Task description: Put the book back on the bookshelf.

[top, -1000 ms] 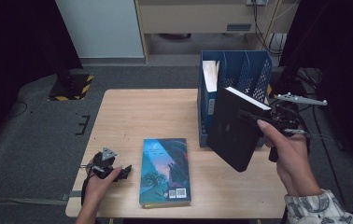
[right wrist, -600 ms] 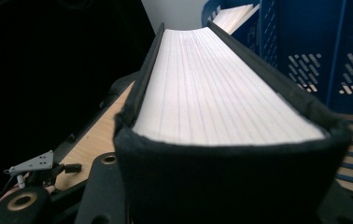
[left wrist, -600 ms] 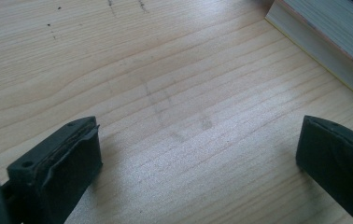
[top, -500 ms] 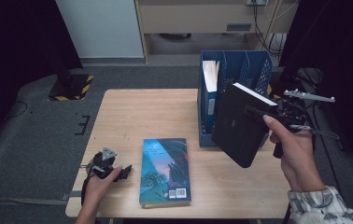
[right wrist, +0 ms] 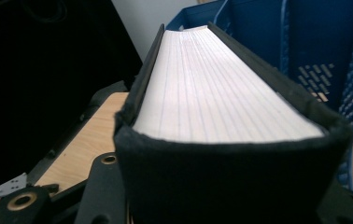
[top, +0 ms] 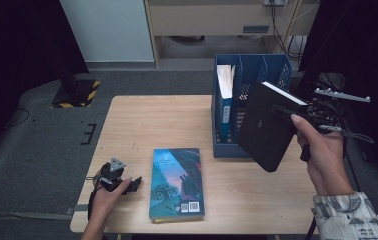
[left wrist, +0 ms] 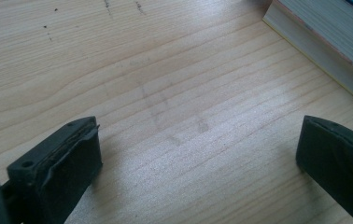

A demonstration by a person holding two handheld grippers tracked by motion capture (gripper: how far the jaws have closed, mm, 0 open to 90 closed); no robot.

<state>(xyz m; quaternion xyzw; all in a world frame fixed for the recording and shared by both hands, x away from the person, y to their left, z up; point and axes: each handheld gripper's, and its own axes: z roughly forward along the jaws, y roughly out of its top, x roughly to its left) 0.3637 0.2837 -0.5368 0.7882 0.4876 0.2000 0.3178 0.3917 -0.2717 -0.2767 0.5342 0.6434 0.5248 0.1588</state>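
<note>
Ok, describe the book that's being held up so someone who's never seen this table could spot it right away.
Start at the blue file rack on the wooden table's far right. Just in front of it, the right gripper holds a thick black book tilted in the air. Unlike the blue illustrated book lying flat, its cover is plain black.

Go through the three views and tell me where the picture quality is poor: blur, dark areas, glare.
High view: table evenly lit, surroundings nearly black; the black book in the right gripper shows little detail. Left gripper view: grain sharp mid-frame, a pale sheen on the wood, the near fingers soft. Right gripper view: book pages bright, its dark cover soft up close, the blue rack behind hazy.
</note>
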